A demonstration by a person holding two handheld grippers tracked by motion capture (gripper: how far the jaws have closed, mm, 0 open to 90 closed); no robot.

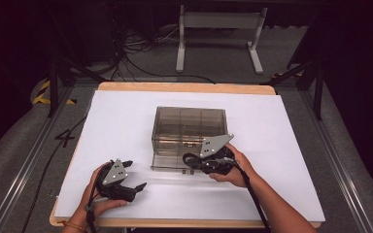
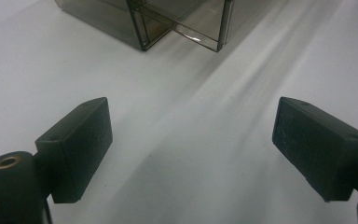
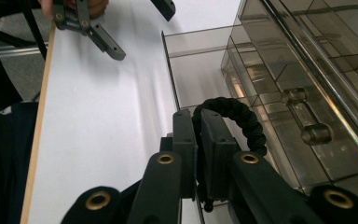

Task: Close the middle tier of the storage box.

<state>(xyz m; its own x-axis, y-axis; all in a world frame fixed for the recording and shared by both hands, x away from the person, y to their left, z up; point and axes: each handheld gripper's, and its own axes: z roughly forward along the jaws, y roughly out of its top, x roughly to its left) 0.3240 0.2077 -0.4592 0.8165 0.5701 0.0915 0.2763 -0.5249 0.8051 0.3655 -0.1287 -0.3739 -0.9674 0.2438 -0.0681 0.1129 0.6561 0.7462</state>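
A smoky clear plastic drawer box (image 1: 189,121) stands mid-table, its lowest drawer (image 3: 200,74) pulled out toward me. My right gripper (image 1: 194,162) is at the drawer's front, pointing left, and it is shut on a black braided band (image 3: 242,116). The band's loop arches over the jaw tips of the right gripper (image 3: 198,116), just above the open drawer. A clear handle (image 3: 307,121) shows on the drawer front beside it. My left gripper (image 1: 136,174) rests near the table's front left, open and holding nothing. In its own view the left gripper (image 2: 191,126) faces the box corner (image 2: 168,23).
The white table top (image 1: 272,145) has a wooden edge along the front. Beyond it, farther back on the floor, are the legs of a white stand (image 1: 218,43) and some cables. The left gripper (image 3: 137,23) lies near the table edge in the right gripper view.
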